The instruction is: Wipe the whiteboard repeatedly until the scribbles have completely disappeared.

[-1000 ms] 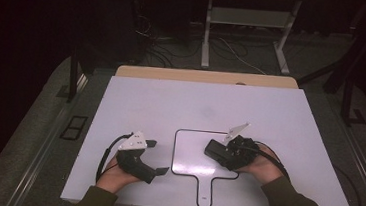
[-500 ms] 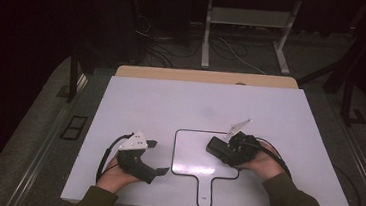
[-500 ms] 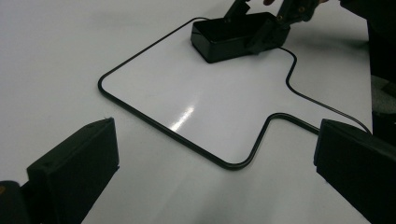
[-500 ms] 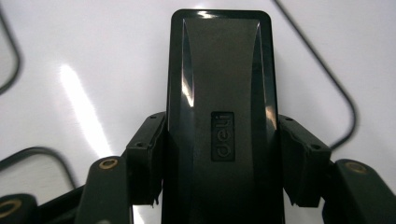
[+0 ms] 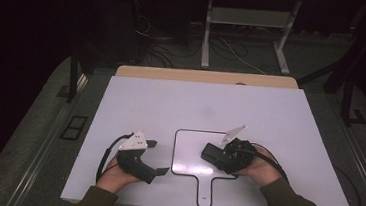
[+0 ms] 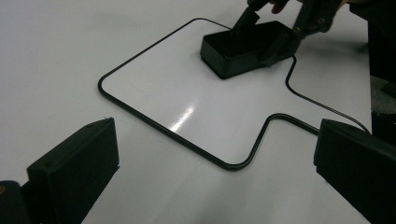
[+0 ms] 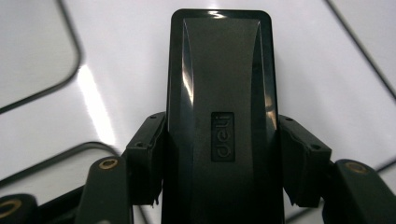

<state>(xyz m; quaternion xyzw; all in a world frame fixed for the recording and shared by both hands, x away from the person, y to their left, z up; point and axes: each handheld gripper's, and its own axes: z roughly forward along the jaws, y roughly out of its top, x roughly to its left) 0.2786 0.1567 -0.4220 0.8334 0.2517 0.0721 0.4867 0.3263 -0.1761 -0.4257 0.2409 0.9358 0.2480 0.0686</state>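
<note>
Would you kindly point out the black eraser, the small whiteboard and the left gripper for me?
black eraser (image 7: 219,93): right gripper view, its glossy top face.
small whiteboard (image 5: 189,151): high view, bare white surface.
left gripper (image 5: 160,157): high view, midway between its jaw tips.

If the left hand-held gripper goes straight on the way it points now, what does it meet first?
Probably the black outline drawn on the white table. Farther along that line lies the black eraser, held by the right hand-held gripper. Depth is unclear.

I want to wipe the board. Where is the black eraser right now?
The black eraser sits on the small whiteboard, toward its right side in the high view, clamped between the jaws of the right gripper.
</note>
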